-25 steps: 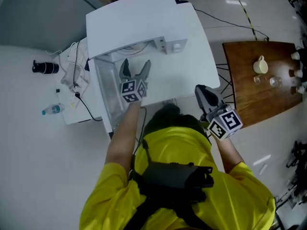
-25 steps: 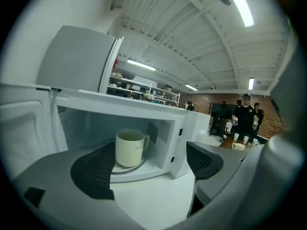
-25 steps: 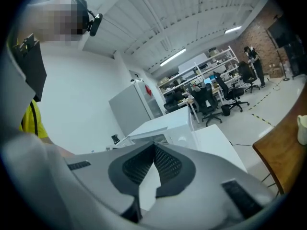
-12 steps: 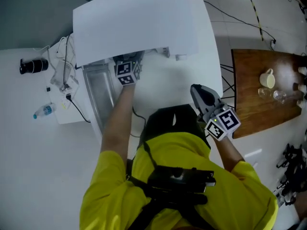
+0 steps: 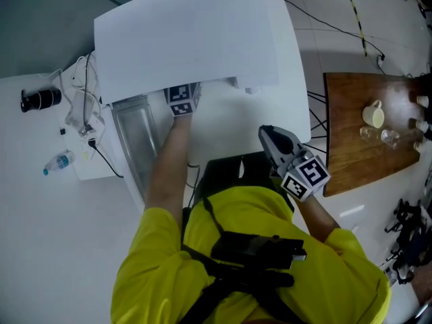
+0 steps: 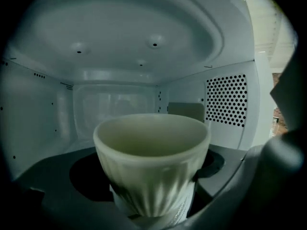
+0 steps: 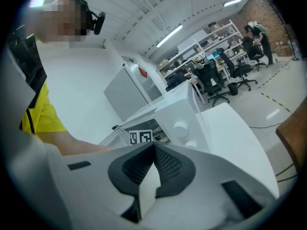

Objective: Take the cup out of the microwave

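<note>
Well inside the microwave (image 6: 229, 99), cup (image 6: 152, 147) upright between the left claw's (image 6: 151, 188) wide-spread jaws; right claw (image 5: 271, 137) closed.

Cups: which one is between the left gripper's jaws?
The ribbed cup inside the microwave: it sits between the left gripper's jaws. The other cup, with a handle, stands on the wooden table.

The cup (image 6: 151, 147) sits inside the microwave (image 5: 185, 39), between the left tongs (image 6: 153, 178) — touching them, it seems.
</note>
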Demonstrator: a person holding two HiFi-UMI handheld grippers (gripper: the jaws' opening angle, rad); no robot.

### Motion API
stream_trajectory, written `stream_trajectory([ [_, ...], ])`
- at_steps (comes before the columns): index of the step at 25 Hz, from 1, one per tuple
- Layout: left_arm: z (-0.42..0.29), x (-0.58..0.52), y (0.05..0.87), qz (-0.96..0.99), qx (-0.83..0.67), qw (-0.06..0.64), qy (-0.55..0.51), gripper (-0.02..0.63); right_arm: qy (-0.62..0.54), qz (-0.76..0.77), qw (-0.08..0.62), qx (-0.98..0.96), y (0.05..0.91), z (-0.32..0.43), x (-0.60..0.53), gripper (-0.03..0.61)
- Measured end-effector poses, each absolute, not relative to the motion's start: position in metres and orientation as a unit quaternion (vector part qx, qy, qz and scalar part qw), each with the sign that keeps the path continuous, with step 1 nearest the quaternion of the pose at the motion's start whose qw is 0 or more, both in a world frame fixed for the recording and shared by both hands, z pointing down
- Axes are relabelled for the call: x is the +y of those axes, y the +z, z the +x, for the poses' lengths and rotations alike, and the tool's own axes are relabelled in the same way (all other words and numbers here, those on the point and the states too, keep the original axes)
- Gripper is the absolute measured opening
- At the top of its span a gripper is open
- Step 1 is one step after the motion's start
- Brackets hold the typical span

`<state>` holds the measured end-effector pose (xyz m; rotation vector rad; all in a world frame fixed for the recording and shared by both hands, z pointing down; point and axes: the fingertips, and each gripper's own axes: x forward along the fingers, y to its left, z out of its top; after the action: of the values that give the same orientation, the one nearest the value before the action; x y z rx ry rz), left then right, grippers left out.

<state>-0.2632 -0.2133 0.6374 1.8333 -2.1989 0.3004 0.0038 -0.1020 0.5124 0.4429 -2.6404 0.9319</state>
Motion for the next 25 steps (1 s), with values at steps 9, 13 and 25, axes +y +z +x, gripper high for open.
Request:
stream_trajectory([
  [9,-0.267,-0.181,0.632,0.616,-0.771,0.135,0.090,0.463,0.316,0.174,0.151,-0.920,0.512,0.010,-0.117,0.006],
  [13,-0.262,-0.155,0.624,0.615,-0.771,0.139,0.086,0.463,0.319,0.169,0.152,-0.920,0.516,0.004,-0.110,0.006],
  [25,-0.151,-0.068,0.621,0.674,-0.715,0.143,0.118,0.465,0.294,0.205,0.141,-0.923,0.523,0.026,-0.106,0.006],
])
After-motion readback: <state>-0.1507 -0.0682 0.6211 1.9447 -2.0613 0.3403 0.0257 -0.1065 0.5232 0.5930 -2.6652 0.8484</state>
